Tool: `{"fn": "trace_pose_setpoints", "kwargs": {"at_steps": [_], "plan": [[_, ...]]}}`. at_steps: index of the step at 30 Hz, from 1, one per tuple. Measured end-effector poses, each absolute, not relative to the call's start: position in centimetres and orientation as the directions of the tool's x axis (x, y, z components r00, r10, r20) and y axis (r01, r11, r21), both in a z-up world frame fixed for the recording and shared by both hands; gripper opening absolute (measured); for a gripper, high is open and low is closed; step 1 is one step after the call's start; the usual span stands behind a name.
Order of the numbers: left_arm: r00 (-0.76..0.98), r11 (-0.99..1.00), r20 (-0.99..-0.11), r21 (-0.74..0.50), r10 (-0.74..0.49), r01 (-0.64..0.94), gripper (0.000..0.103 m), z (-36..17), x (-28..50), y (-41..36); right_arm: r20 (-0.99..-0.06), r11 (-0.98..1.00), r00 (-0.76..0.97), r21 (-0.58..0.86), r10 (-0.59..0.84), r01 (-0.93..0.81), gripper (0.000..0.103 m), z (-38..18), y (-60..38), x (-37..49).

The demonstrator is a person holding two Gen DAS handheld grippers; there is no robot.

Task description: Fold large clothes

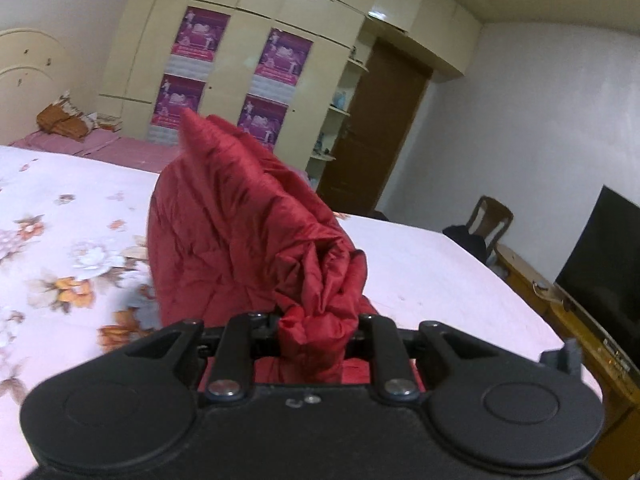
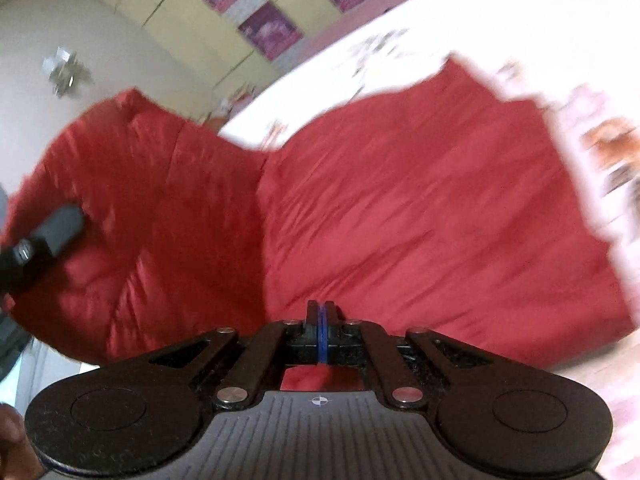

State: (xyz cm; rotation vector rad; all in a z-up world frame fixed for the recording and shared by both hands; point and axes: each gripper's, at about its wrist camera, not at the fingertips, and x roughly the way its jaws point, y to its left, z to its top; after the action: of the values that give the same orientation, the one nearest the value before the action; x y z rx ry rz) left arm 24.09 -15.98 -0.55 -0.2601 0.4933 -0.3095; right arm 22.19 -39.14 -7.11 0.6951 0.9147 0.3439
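Observation:
A large red padded jacket [image 1: 240,216] lies partly on the floral bed sheet [image 1: 60,220]. My left gripper [image 1: 316,332] is shut on a bunched fold of the jacket and lifts it, so the cloth stands up in front of the camera. In the right wrist view the jacket [image 2: 400,208] spreads across the bed, with one part raised at the left, where the other gripper's finger [image 2: 60,226] shows. My right gripper [image 2: 322,316] has its jaws together just above the jacket; no cloth shows between them. That view is blurred.
The bed [image 1: 440,272] ends at the right. Beyond it stand a wooden cabinet with a black TV [image 1: 604,256], a chair [image 1: 488,220] and a brown door [image 1: 380,128]. A cream wardrobe [image 1: 256,40] with purple posters and pillows [image 1: 68,118] are at the far side.

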Motion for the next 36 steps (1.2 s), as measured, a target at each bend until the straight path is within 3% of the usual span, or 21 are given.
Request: {"fn": "trace_pose_setpoints", "kwargs": {"at_steps": [4,7,10,12,14,18,20,27,32,36], "plan": [[0.805,0.917,-0.458,-0.301,-0.378,0.26,0.019,-1.9,25.3,-19.7,-0.606,0.728,0.611,0.682,0.51,0.069,0.0,-7.4,-43.5,21.5],[0.736,0.892,-0.511,-0.338,-0.443,0.302,0.026,-3.7,26.8,-22.0,-0.61,0.73,0.65,0.672,0.453,0.122,0.0,-7.5,-46.4,20.9],[0.626,0.833,-0.56,-0.453,-0.543,0.317,0.037,-6.9,28.5,-23.4,-0.604,0.716,0.681,0.678,0.414,0.166,0.0,-7.5,-49.0,20.6],[0.564,0.785,-0.561,-0.534,-0.606,0.314,0.056,-8.8,29.1,-23.4,-0.603,0.721,0.696,0.67,0.391,0.176,0.006,-7.1,-50.0,20.3],[0.53,0.726,-0.522,-0.613,-0.669,0.312,0.072,-9.4,29.0,-23.0,-0.583,0.723,0.733,0.666,0.35,0.184,0.092,-6.4,-51.1,19.7],[0.535,0.643,-0.416,-0.678,-0.736,0.357,0.071,-7.0,27.9,-20.2,-0.517,0.721,0.767,0.685,0.38,0.105,0.091,-4.7,-51.5,19.7],[0.615,0.658,-0.366,-0.667,-0.698,0.349,0.068,-5.8,27.7,-17.1,-0.491,0.708,0.758,0.704,0.43,0.054,0.08,-4.2,-50.9,20.4],[0.733,0.775,-0.442,-0.606,-0.517,0.18,0.056,-7.5,32.7,-9.2,-0.491,0.69,0.69,0.724,0.533,-0.018,0.08,-4.9,-49.0,28.8],[0.675,0.814,-0.546,-0.562,-0.496,0.144,0.05,-9.7,35.6,-10.0,-0.537,0.656,0.611,0.753,0.581,0.037,0.08,-7.9,-48.8,32.2],[0.657,0.818,-0.565,-0.558,-0.499,0.14,0.05,-10.8,35.7,-10.4,-0.527,0.628,0.574,0.778,0.627,0.028,0.079,-8.8,-48.5,32.4]]}}
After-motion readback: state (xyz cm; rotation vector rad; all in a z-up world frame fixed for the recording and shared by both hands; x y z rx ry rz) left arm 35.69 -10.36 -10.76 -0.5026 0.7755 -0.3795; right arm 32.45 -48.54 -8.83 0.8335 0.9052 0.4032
